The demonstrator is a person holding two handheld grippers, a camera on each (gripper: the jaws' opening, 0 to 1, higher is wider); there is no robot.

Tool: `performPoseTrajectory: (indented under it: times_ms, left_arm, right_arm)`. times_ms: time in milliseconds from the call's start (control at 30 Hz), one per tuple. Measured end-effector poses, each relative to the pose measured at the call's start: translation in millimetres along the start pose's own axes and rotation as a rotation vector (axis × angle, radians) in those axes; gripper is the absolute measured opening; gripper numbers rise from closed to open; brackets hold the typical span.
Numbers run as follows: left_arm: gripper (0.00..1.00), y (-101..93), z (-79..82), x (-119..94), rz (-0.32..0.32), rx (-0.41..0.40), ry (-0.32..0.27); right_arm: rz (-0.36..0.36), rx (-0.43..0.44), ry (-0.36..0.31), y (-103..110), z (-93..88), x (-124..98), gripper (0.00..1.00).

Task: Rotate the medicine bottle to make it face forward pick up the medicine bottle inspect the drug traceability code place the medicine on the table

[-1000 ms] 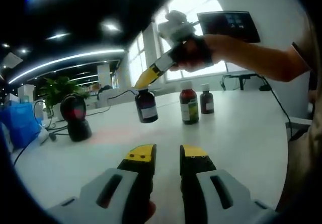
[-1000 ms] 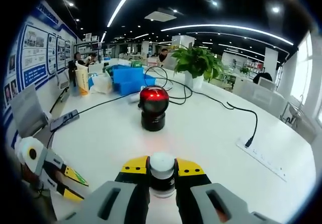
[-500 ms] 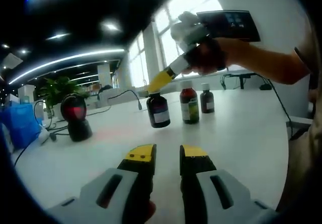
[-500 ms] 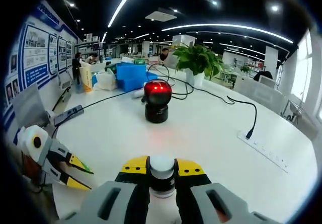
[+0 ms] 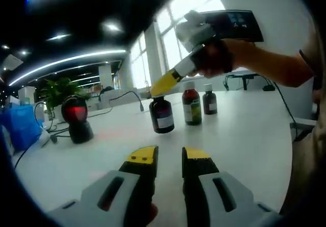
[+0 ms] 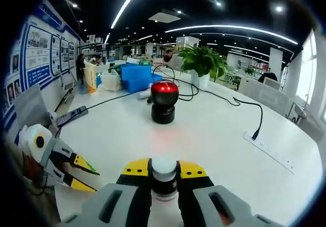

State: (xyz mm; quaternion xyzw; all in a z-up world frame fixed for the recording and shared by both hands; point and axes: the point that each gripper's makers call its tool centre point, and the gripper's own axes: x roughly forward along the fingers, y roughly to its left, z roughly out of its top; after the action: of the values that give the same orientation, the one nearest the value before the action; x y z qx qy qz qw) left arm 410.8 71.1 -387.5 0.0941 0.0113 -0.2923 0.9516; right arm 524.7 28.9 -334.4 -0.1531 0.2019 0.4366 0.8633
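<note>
My right tongs [image 5: 159,85] held a dark medicine bottle [image 5: 162,115] by its white cap [image 6: 164,167], the two yellow jaws pressing the cap from both sides, so the bottle hung straight below them, its base at or very close to the white table [image 5: 244,130]; I could not tell if it already touched. I judged that the code check was finished and that I was at the last step, placing the medicine on the table. The next move called for lowering the bottle until it stood firm, then opening these jaws and lifting them straight up, so that the bottle was not knocked over. My left tongs [image 5: 168,157] were empty, with a narrow gap between the jaws, resting low and near me, well short of the bottle. Just beside the held bottle, on its far side from the left tongs, stood two other bottles [image 5: 191,103]. The black scanner [image 6: 163,101] with its red light stood ahead of my right tongs, apart from them. The bottle had a pale label [image 5: 164,121], but its writing was too small to read, and I could read no brand.
</note>
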Motion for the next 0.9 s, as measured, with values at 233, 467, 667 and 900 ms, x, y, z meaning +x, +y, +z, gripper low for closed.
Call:
performPoseTrajectory:
  times_ms: [233,467,667,900]
  left_arm:
    - [0.11,1.3,-0.3,0,-0.002,-0.003,-0.001]
    - [0.11,0.6,-0.1,0,-0.002,0.000,-0.002]
    - [0.11,-0.1,0.3,0,-0.003,0.001,-0.003]
    - [0.11,-0.8,0.6,0,-0.005,0.000,-0.003]
  right_arm:
    - [-0.002,0.007,0.004,0,-3.4,6,0.15]
    - [-0.008,0.008,0.011,-2,-8.5,9,0.15]
    - [-0.012,0.030,0.003,-2,-9.3,11,0.15]
    - [-0.019,0.034,-0.002,-1,-8.1,12,0.15]
